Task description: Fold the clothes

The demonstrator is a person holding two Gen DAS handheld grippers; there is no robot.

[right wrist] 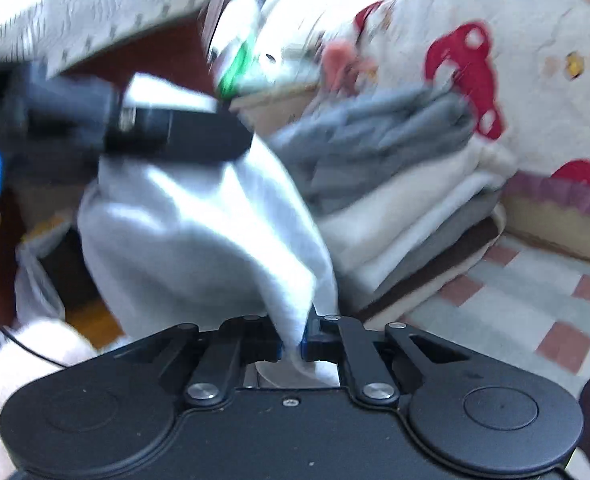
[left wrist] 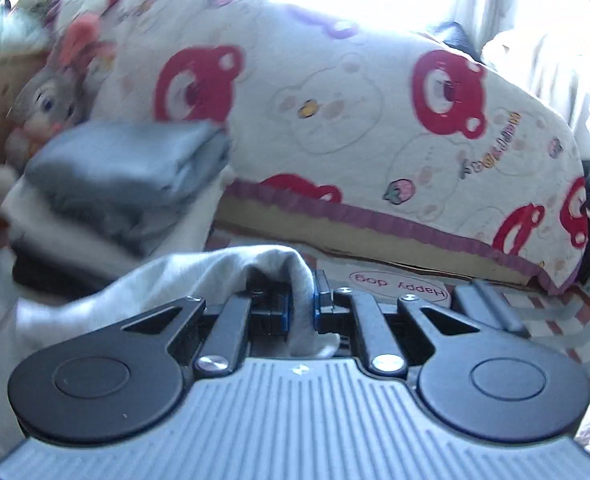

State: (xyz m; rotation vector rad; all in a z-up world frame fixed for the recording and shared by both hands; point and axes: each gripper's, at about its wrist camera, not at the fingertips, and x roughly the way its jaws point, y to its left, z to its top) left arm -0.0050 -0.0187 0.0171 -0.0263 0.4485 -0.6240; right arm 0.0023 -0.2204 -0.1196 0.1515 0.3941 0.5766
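Left gripper (left wrist: pixel 299 312) is pinched on a fold of the white garment (left wrist: pixel 95 316), which drapes away to the left; right gripper (right wrist: pixel 294 344) is likewise pressed onto another edge of that garment (right wrist: pixel 199 240), the cloth hanging lifted between the two. Behind it a stack (right wrist: pixel 399 208) of folded clothes, grey on top, rests on the checked sheet (right wrist: pixel 527 296) against a bear-print quilt (left wrist: pixel 375 112)

A home bedroom: bear-print quilt (left wrist: pixel 375 112), plush rabbit (left wrist: pixel 43 100), folded clothes stack (right wrist: pixel 407 200), checked bedsheet (right wrist: pixel 515 304).
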